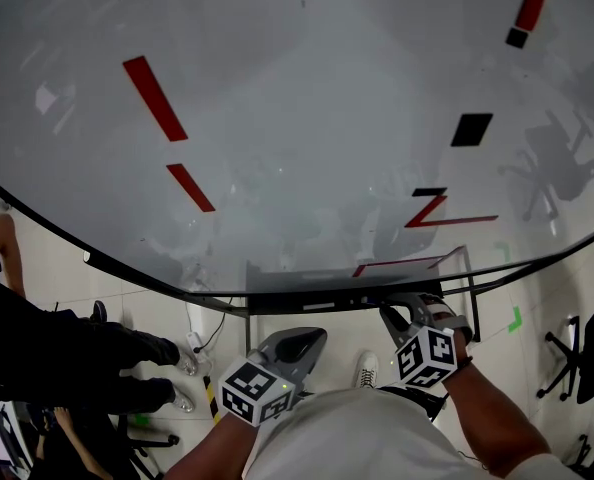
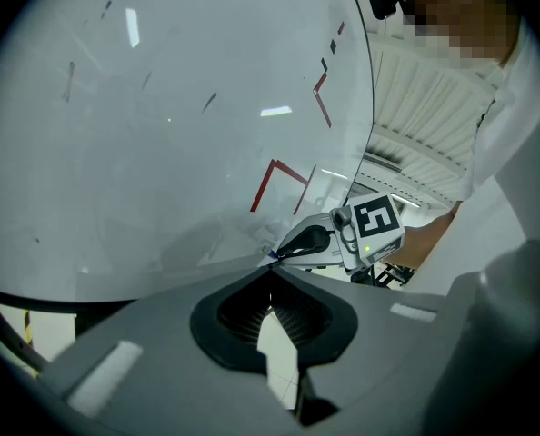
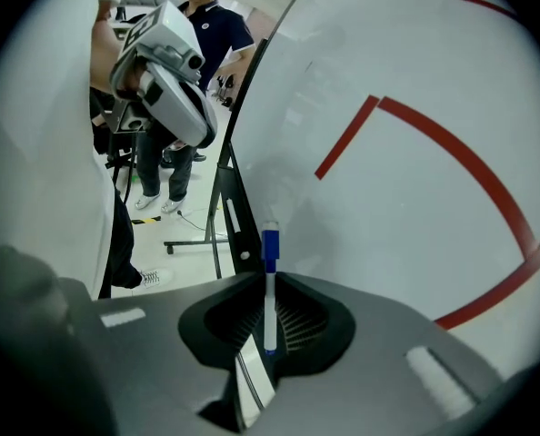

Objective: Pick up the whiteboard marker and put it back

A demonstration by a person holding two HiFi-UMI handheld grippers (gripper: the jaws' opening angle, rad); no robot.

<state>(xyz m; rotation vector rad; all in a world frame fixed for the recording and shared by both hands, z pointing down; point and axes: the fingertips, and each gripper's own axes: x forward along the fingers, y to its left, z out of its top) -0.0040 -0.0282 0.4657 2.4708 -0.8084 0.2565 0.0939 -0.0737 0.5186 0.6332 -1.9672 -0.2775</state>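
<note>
— Where is the whiteboard marker (image 3: 269,289)?

— In the right claw (image 3: 268,278). The right gripper view shows the two jaws clenched on the marker's white barrel, and the blue cap sticks out past the jaw tips. The marker lies along the line of the jaws, pointing away from the camera.

— And the left claw (image 2: 270,265)?

— Closed on nothing. In its own view the jaw tips meet, with no object between the ribbed pads. The person holds it low, close to the body, to the left of the right claw (image 1: 402,315).

— What is in front of them?

— A large whiteboard (image 1: 307,118) fills the head view. It carries red strokes (image 1: 155,98) and a black rectangle (image 1: 471,129). Both claws sit below its lower edge, above the pale floor (image 1: 537,288).

— Does the marker touch the board?

— That cannot be told. The cap is near the board's lower edge and the dark stand frame (image 3: 225,198).

— Anyone else nearby?

— A bystander (image 3: 202,39) in a dark shirt stands behind the left claw (image 3: 165,62), as seen from the right gripper view.
</note>
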